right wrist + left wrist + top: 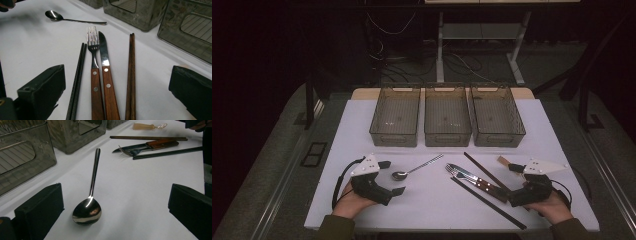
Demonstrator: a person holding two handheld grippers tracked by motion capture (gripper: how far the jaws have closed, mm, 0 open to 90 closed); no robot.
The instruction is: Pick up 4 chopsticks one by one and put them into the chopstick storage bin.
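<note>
A: High view: fixed overhead, person's side, facing forward and down. White table (432,200) whole, three bins (447,117) at far edge, floor beyond.

B: Left gripper view: low, close over the tabletop, looking along its jaws at the spoon (88,205); fork (130,151) and knife farther off, bins upper left.

A: Right gripper view: also low and close, over the fork (93,50) and knife (105,65); spoon distant, upper left.

B: Shared ground: the cutlery row, seen from opposite ends.

Three bins (447,120) stand behind the spoon (412,170), with fork (462,174), knife (477,179) and chopsticks (487,202) to its right.
</note>
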